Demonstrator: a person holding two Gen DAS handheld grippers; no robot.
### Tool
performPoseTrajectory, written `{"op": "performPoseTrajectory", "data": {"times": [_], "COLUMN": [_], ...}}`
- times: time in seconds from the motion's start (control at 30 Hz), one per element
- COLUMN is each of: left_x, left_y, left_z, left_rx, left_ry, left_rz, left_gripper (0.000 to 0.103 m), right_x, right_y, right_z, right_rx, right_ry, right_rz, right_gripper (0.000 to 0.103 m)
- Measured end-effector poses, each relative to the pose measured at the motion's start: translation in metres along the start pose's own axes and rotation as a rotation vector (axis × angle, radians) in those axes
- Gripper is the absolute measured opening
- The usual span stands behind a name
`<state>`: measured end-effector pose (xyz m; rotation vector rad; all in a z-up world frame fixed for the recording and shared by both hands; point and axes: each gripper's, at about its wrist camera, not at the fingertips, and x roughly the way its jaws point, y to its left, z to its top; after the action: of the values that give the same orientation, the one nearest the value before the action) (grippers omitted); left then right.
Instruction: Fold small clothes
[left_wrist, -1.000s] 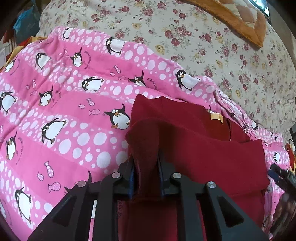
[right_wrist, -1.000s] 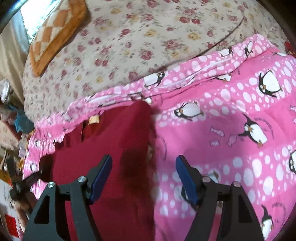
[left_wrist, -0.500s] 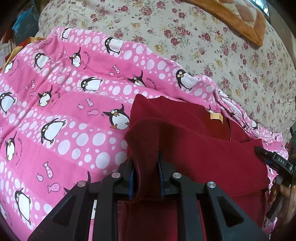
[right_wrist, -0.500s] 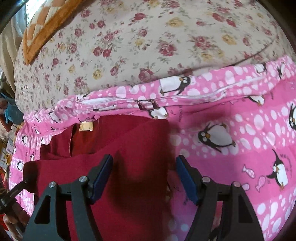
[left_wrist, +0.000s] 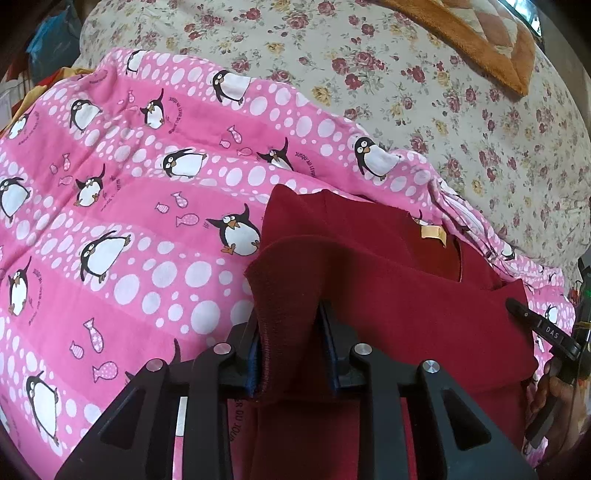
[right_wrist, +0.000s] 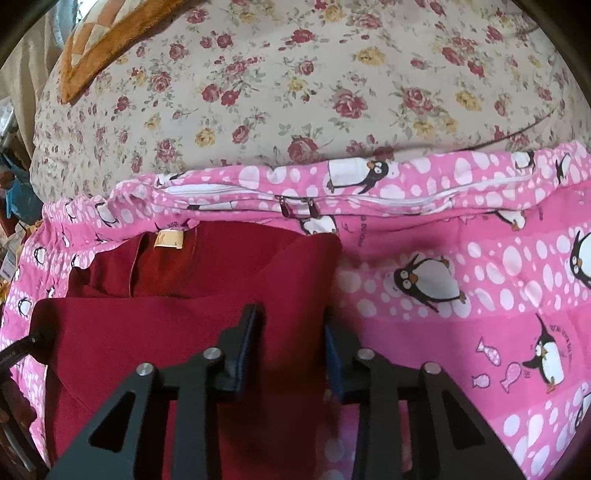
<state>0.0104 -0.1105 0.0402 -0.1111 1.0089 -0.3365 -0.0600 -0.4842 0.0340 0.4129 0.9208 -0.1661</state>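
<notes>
the dark red garment (left_wrist: 406, 295) lay on the pink penguin blanket (left_wrist: 129, 229), near its far edge, where a zip (right_wrist: 295, 208) ran along the hem just beyond the collar; past that was the floral bedspread (right_wrist: 295, 81) and, in a far corner, an orange quilted cushion (right_wrist: 96, 44). the left gripper (left_wrist: 291, 332) was closed on a raised fold of red cloth, a stitched edge standing up between its jaws, with the rest of the fabric draped away to the right. the right gripper (right_wrist: 290, 332) sat over the right-hand edge of the garment with red cloth filling the gap between its narrowly set jaws; it looked to be pinching that edge, though contact of the pads could not be confirmed. in the right wrist view a flap of red already lay across the body below the neck, leaving the collar and its yellow label (right_wrist: 168, 238) uncovered at the far end, so at least one fold seemed made. judging by that, the work was partway through: the piece was not yet a compact bundle, both lifted edges had yet to be laid down and smoothed, and a further fold or two probably remained. no other clothes to fold could be made out.
</notes>
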Motion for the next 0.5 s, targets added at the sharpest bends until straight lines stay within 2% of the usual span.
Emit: {"op": "performPoseTrajectory", "data": {"times": [0.17,0.2,0.27,0.33,0.43,0.5], "left_x": [-0.001,-0.001,-0.001,0.002,0.005,0.005], "left_y": [0.0,-0.001,-0.002,-0.004,-0.007,-0.008], "left_z": [0.0,0.0,-0.001,-0.002,-0.004,-0.004], "left_rx": [-0.003,-0.003,0.004,0.013,0.03,0.039], "left_ry": [0.006,0.005,0.004,0.014,0.022,0.019], "left_rz": [-0.018,-0.02,-0.02,-0.01,0.006,0.009], "left_gripper": [0.008,0.008,0.008,0.008,0.008,0.008], "right_x": [-0.008,-0.012,-0.022,-0.021,-0.003,0.0], "right_y": [0.0,-0.001,-0.008,-0.015,-0.023,-0.028], "right_z": [-0.001,0.0,0.003,0.004,-0.001,-0.005], "right_rx": [-0.014,-0.011,0.012,0.035,0.057,0.08], "right_ry": [-0.031,-0.044,-0.08,-0.074,-0.016,-0.019], "right_rz": [-0.029,-0.035,-0.041,-0.027,-0.046,-0.041], "right_gripper": [0.022,0.017,0.015,0.015,0.016,0.021]}}
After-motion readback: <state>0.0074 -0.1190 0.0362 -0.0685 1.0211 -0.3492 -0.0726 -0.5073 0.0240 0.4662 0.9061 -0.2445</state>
